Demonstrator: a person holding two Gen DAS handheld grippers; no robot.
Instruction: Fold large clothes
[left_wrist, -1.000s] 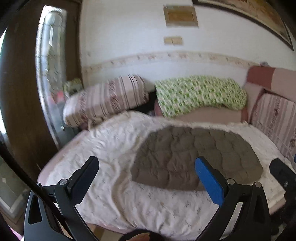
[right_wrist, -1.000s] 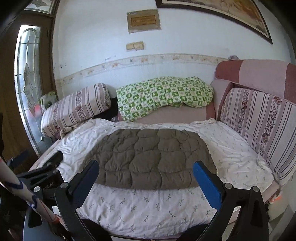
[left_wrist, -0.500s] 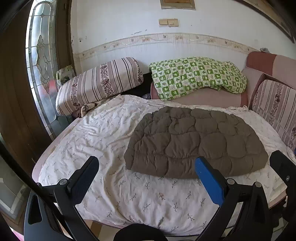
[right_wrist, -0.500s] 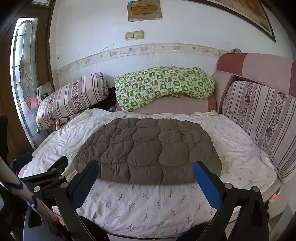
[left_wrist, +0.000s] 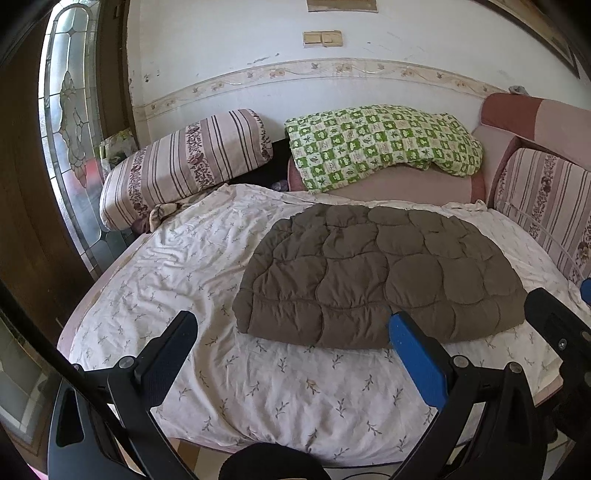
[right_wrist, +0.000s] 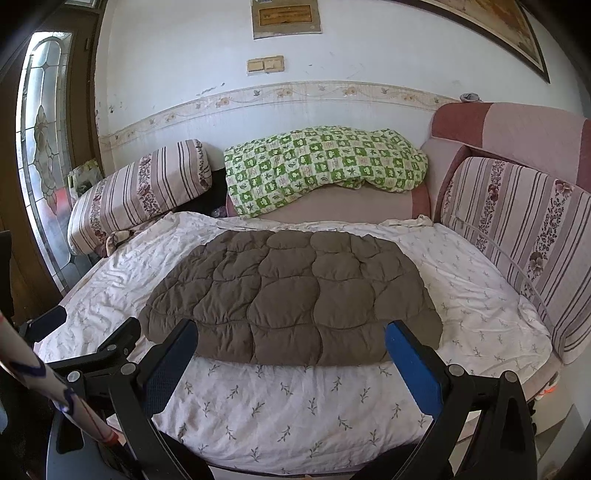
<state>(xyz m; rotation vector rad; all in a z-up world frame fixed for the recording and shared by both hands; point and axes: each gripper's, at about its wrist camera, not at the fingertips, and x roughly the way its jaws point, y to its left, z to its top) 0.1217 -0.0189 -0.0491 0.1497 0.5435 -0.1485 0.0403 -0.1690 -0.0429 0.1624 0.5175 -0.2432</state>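
Both tools gape empty, left tool (left_wrist: 291, 343) and right tool (right_wrist: 290, 345); that puffy brown quilted jacket (right_wrist: 291, 295) looks soft and bulky, so pinch its near hem corners.

The wall plaque (right_wrist: 286, 17) bears writing — too small to read.

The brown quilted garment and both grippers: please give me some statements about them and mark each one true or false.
1. The brown quilted garment lies flat on the white floral sheet. True.
2. The right gripper is shut on the garment. False: its fingers stand wide apart, holding nothing.
3. The left gripper is open. True.
4. The green checkered blanket lies on top of the garment. False: it lies behind it, on the sofa back.
5. A striped cushion lies at the bed's far left. True.
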